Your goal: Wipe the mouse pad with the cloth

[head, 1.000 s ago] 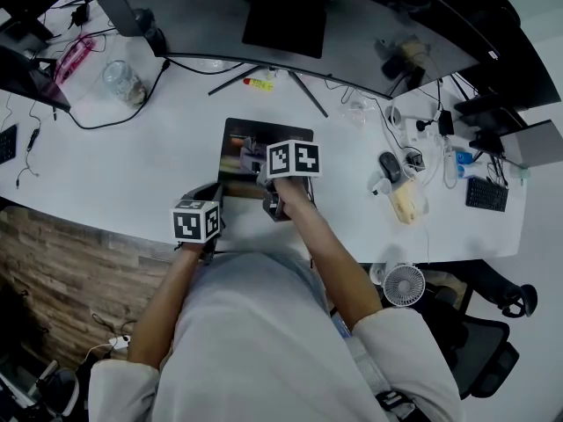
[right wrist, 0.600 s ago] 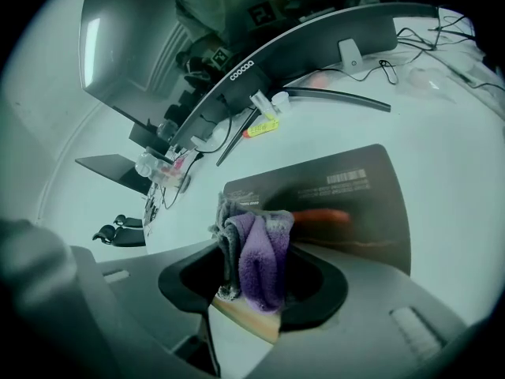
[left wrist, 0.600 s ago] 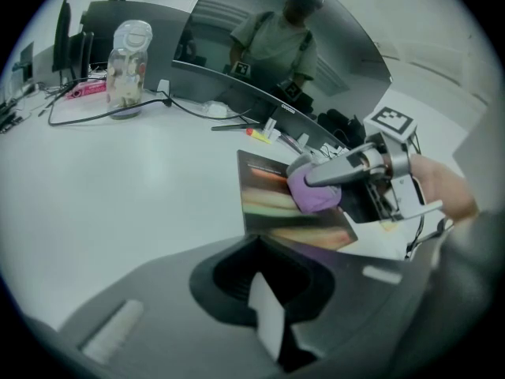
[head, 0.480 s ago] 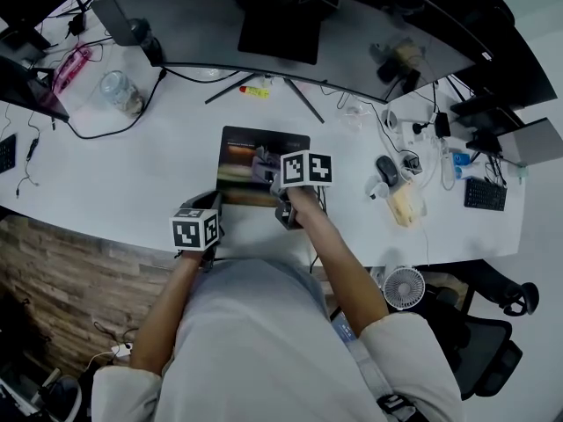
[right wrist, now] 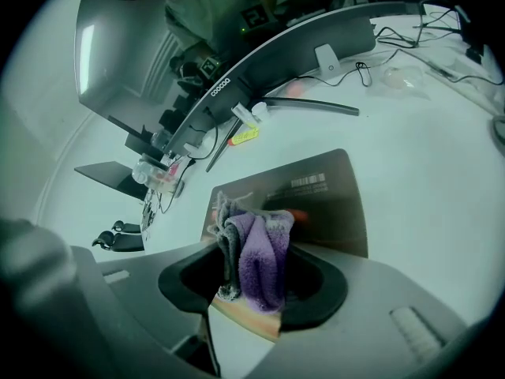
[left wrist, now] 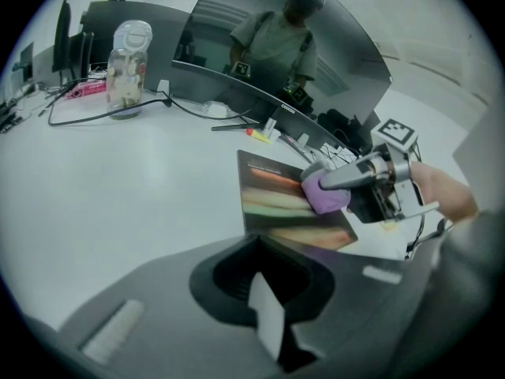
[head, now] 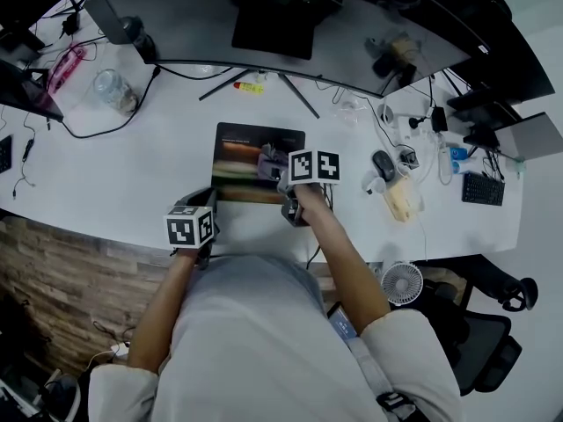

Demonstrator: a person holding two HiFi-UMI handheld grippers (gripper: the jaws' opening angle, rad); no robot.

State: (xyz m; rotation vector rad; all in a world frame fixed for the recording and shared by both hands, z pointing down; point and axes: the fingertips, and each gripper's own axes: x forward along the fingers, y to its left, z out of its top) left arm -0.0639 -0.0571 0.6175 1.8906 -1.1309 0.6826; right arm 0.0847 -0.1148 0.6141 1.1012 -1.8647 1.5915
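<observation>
White desk (head: 132,161) with a curved monitor (head: 176,16), wood-plank floor (head: 53,280) left, black office chair (head: 479,341) right.

Light grey short-sleeved T-shirt (head: 255,341) on the person, loose across the back. The left gripper (left wrist: 264,290) and right gripper (right wrist: 252,267) show smooth dark grey bodies. The left cube (head: 191,227) and right cube (head: 314,165) are white with black square markers.

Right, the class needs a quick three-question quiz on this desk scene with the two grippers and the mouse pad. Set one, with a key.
1. Which colour is the cloth in the right gripper's jaws? A green, B purple, C yellow.
2. True or false: the left gripper grips the cloth too.
3. Fill in: the cloth rests on the ____.
Key: 1 B. 2 false, the left gripper is clear of it. 3 mouse pad.
</observation>
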